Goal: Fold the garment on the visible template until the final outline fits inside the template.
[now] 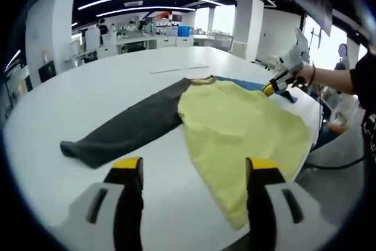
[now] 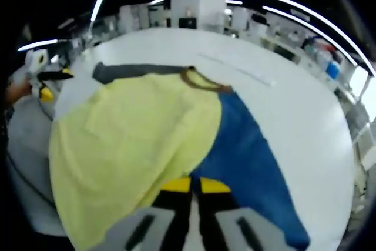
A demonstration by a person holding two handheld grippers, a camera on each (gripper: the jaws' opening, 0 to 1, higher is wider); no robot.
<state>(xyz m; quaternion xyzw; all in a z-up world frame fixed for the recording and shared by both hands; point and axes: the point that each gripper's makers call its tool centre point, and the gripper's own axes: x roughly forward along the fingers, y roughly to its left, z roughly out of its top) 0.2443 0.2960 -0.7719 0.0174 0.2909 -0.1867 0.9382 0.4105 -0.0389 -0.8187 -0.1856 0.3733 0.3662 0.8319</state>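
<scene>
A: Left gripper view: report the state of the left tool [image 1: 194,171].

B: Its two yellow-tipped jaws stand wide apart with nothing between them. The tool hovers above the white table [image 1: 70,104], near the bottom hem of the garment [image 1: 235,124].

A: Where is the garment?

B: It lies flat on the table, near the edge closest to the person. The body panel is yellow. One sleeve, the dark grey sleeve [image 1: 129,127], extends outward across the table. The other, the blue sleeve [image 2: 252,157], extends the opposite way.

A: Right gripper view: report the right tool [image 2: 195,185].

B: Its yellow tips sit almost together at the point where the yellow body meets the blue sleeve. The frame is blurred; whether cloth is pinched between the jaws cannot be determined.

A: Is the right tool visible elsewhere?

B: Yes. In the left gripper view it sits at the far side of the garment, over the blue sleeve, held by a person's hand [image 1: 305,73].

A: Any template marking?

B: Thin faint lines [image 1: 176,69] lie on the table beyond the collar.
</scene>
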